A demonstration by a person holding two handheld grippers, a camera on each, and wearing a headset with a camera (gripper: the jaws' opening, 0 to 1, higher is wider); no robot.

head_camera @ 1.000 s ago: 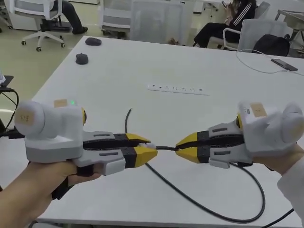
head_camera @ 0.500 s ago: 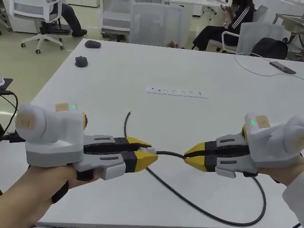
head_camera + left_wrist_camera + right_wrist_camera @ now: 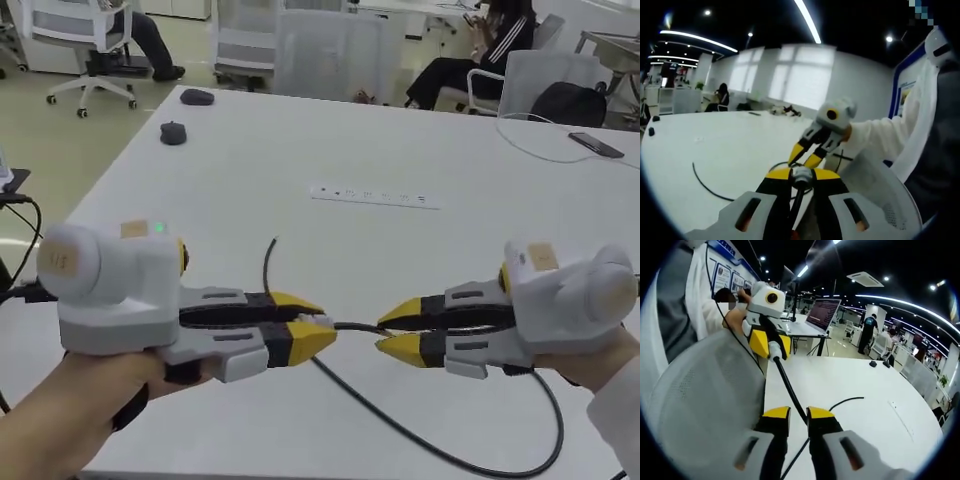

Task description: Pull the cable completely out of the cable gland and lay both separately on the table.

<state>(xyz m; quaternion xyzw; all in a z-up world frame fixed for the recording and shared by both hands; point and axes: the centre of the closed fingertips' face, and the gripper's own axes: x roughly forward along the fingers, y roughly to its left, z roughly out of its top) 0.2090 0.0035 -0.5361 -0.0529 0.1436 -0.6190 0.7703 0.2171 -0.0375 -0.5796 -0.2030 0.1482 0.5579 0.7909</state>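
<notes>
My left gripper (image 3: 312, 328) is shut on the small grey cable gland (image 3: 322, 322), held above the white table (image 3: 300, 150). In the left gripper view the gland (image 3: 802, 175) sits between the yellow tips. A black cable (image 3: 355, 327) leaves the gland and passes between the spread jaws of my right gripper (image 3: 392, 330), which is open around it. In the right gripper view the cable (image 3: 788, 386) runs from the left gripper (image 3: 772, 347) to my right gripper (image 3: 798, 415). The rest of the cable loops across the table toward its front right.
A white power strip (image 3: 372, 195) lies mid-table. Two computer mice (image 3: 173, 132) sit at the far left and a phone (image 3: 595, 145) at the far right. Office chairs, a backpack (image 3: 570, 100) and seated people are behind the table.
My right gripper's jaws have opened off the cable; half a second ago they were shut on it. The left gripper has stayed shut on the gland.
</notes>
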